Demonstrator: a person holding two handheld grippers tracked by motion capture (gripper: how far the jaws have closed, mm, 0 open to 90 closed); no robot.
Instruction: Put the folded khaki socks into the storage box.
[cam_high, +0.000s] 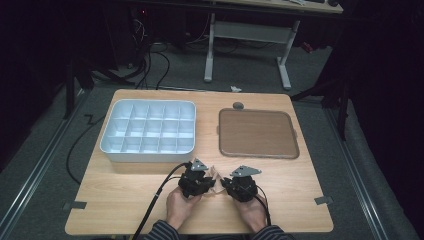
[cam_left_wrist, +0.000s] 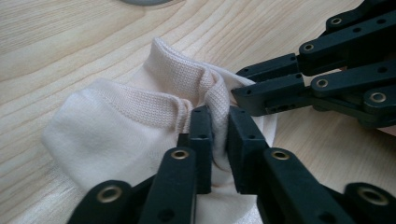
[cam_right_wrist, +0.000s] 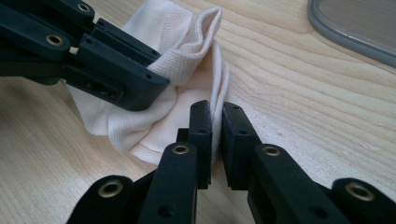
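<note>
L gripper (cam_left_wrist: 218, 140) & R gripper (cam_right_wrist: 217, 133) jaws narrow, each w/ cream sock (cam_left_wrist: 116, 126) edge pinched between, on table (cam_high: 125, 190).

Divided box (cam_high: 148, 131) left of tray (cam_high: 258, 133) on table (cam_high: 125, 190).

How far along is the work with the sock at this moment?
Done: the cream sock lies bunched on the table, near the front edge. In hand: the left hand-held gripper and right hand-held gripper each have a fold of its cuff between nearly closed jaws. Left: the divided white box has bare compartments and the brown tray is bare, so nothing has been put away.
</note>
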